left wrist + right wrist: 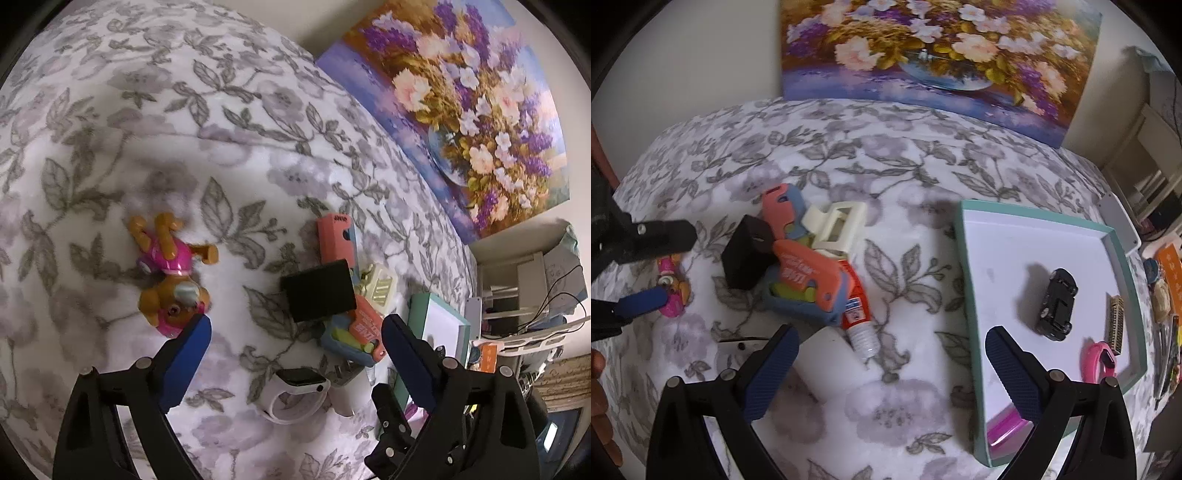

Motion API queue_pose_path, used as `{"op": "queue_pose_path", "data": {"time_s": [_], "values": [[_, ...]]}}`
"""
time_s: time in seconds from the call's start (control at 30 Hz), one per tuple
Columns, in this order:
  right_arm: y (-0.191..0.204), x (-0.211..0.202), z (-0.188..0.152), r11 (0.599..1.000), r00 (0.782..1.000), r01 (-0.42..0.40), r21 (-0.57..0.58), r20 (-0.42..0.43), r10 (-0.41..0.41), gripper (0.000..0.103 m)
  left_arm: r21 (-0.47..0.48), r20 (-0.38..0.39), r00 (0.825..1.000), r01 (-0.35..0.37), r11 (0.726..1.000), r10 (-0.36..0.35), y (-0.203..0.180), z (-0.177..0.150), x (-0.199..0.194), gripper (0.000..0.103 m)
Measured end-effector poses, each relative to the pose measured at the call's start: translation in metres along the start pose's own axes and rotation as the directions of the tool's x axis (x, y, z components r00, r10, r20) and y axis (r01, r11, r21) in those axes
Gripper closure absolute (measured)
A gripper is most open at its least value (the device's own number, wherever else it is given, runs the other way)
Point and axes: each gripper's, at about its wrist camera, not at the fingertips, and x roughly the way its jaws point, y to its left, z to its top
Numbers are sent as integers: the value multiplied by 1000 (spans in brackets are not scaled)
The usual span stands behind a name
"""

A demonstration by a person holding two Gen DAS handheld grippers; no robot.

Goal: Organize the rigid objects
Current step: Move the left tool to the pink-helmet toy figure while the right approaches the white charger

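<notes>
A brown and pink toy dog (170, 275) lies on the floral blanket, just beyond my open left gripper (295, 332). Its left fingertip sits close to the dog's head. To the right is a pile: a black block (319, 290), a coral and blue toy gun (807, 282), a cream clip (838, 223), a red and white tube (858, 321) and a white smartwatch (295, 393). My right gripper (888, 349) is open and empty over the blanket, between the pile and a teal-rimmed white tray (975, 288). The tray holds a black toy car (1056, 304), a pink item (1099, 360) and a small comb (1115, 319).
A flower painting (938, 48) leans on the wall behind the bed. Shelves and cables (535, 291) crowd the right side. The left gripper's fingers (642, 301) show at the right wrist view's left edge by the toy dog (674, 290). A hand (598, 398) is at the lower left.
</notes>
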Motion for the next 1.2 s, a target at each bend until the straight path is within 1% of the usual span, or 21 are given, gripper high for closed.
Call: {"op": "queue_pose_path", "data": {"time_s": [0.1, 0.17, 0.27, 0.37, 0.5, 0.67, 0.77, 0.87, 0.97, 1.07, 1.13, 1.2], "values": [[6, -2, 0, 1000, 1000, 0, -22, 9, 0, 1, -2, 22, 1000, -5, 1000, 5, 3, 1, -6, 10], [9, -4, -1, 1000, 1000, 1, -30, 16, 0, 1, -11, 26, 1000, 6, 1000, -6, 6, 3, -7, 13], [12, -2, -3, 999, 1000, 3, -40, 9, -3, 3, -19, 17, 1000, -1, 1000, 1, 10, 3, -5, 19], [15, 2, -5, 998, 1000, -2, -56, -8, 2, 7, -26, 18, 1000, -3, 1000, 4, 13, 3, -4, 19], [19, 6, -9, 997, 1000, -3, -79, -29, 1, 9, -26, 22, 1000, -22, 999, 23, 14, 3, -5, 19], [24, 14, -13, 995, 998, -9, -98, -66, 3, 14, -55, 22, 1000, 5, 998, -4, 22, 3, -7, 21], [26, 18, -16, 994, 997, -13, -108, -82, 4, 15, -57, 22, 1000, -13, 998, 14, 25, 4, -6, 23], [28, 22, -18, 994, 995, -20, -107, -96, 10, 15, -64, 20, 999, -29, 998, 30, 27, 4, -4, 24], [29, 25, -19, 993, 995, -20, -114, -101, 8, 15, -61, 27, 997, -71, 996, 72, 28, 5, -5, 24], [30, 28, -21, 993, 994, -15, -115, -112, 2, 15, -104, 27, 997, -64, 993, 67, 37, 4, -7, 25], [30, 30, -22, 993, 993, -13, -120, -120, -2, 15, -109, 35, 997, -63, 992, 67, 40, 5, -10, 26], [31, 31, -23, 992, 992, -13, -124, -126, -2, 16, -106, 34, 996, -78, 991, 82, 42, 5, -9, 26]]}}
